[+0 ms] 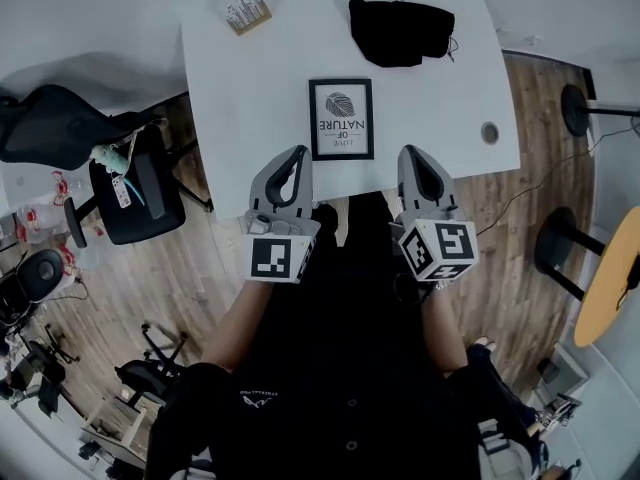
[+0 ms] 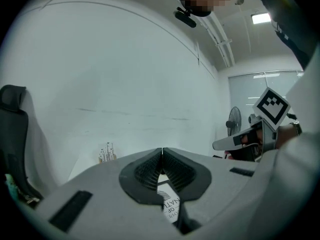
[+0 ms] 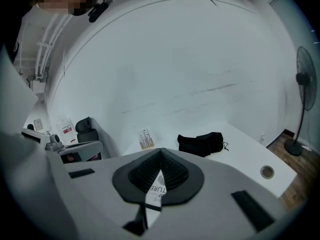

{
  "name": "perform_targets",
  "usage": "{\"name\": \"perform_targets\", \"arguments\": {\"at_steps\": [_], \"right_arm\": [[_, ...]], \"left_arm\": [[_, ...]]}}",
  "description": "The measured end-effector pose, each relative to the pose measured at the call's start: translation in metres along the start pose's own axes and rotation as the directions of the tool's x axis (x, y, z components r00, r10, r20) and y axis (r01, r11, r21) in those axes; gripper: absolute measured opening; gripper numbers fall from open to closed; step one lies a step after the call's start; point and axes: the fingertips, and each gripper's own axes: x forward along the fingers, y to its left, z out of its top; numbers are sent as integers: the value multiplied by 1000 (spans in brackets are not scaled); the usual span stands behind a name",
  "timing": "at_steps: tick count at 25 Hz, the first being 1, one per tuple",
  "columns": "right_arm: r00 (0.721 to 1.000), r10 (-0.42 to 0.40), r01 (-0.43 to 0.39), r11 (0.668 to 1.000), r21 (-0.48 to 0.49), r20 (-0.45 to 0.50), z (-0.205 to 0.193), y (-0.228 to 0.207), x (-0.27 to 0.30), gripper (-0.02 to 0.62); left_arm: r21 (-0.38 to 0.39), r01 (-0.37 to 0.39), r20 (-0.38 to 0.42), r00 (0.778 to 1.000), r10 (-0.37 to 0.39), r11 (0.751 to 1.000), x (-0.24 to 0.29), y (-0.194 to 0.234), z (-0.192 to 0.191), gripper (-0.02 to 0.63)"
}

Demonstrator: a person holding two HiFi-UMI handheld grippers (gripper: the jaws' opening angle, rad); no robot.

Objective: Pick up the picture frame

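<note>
A black-framed picture [image 1: 341,119] with a fingerprint print lies flat on the white table [image 1: 250,98], near its front edge. My left gripper [image 1: 296,155] hovers just left of the frame's near corner, jaws shut and empty. My right gripper [image 1: 411,154] hovers right of the frame, also shut with nothing held. In the left gripper view a strip of the picture frame [image 2: 170,205] shows through the gap below the closed left gripper [image 2: 162,150]. The right gripper view shows the same frame [image 3: 158,186] behind the shut right gripper [image 3: 161,150].
A black cloth bundle [image 1: 400,28] lies at the table's far right, and a small wooden stand [image 1: 246,11] with upright sticks sits far left. A round cable hole [image 1: 489,132] is at the right edge. A black office chair [image 1: 130,193] stands left of the table.
</note>
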Motion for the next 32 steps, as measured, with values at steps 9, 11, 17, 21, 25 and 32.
{"name": "perform_targets", "arguments": {"at_steps": [9,11,17,21,25,32], "right_arm": [[991,8,-6,1000,10,-133,-34,-18,38,-1],[984,6,-4,1000,11,-176,-45,-23,48,-2],[962,23,-20,1000,14,-272,-75,-34,76,0],[946,36,-28,999,30,-321,-90,-37,94,2],[926,25,-10,999,41,-377,-109,-44,108,45],[880,11,30,996,80,-474,-144,-53,129,115]], "left_arm": [[-48,-45,-133,990,39,998,26,10,-46,12],[-53,-52,-164,986,42,997,32,11,-55,12],[-46,-70,-249,967,56,997,51,18,-93,12],[-56,-65,-308,950,44,996,61,23,-116,12],[-86,-64,-375,927,27,994,71,28,-138,28],[-138,-103,-481,876,25,985,83,38,-182,91]]}}
